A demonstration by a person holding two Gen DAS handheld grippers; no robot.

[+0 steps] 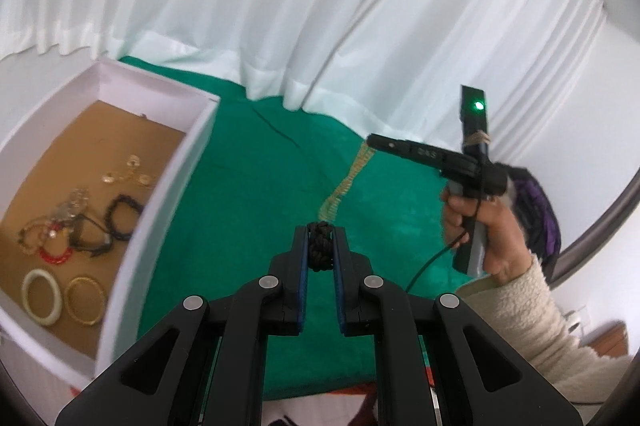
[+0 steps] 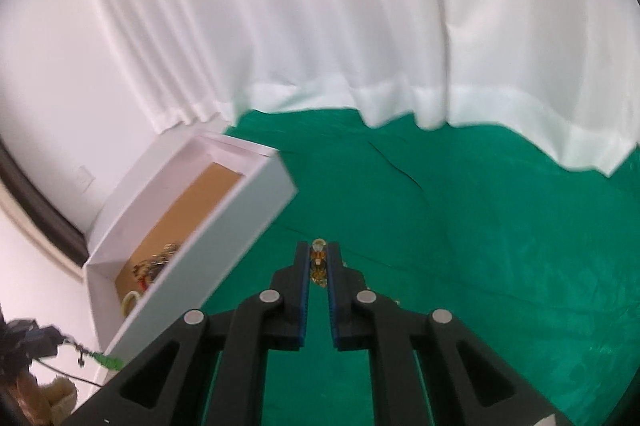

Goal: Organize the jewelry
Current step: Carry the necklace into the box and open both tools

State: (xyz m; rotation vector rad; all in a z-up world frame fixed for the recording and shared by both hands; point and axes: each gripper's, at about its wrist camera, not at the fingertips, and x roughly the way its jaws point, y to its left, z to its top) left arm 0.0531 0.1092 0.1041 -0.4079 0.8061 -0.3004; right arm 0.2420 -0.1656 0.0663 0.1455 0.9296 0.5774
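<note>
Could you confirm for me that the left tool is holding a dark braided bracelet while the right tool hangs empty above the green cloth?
Not quite: the right tool is not empty. The right wrist view shows it shut on a gold chain, which the left wrist view shows dangling. The left tool does hold the dark braided bracelet above the green cloth.

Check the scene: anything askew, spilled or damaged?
Nothing damaged or spilled. The box sits at an angle on the green cloth, jewelry heaped at one end. A gold chain dangles from the right gripper.
</note>
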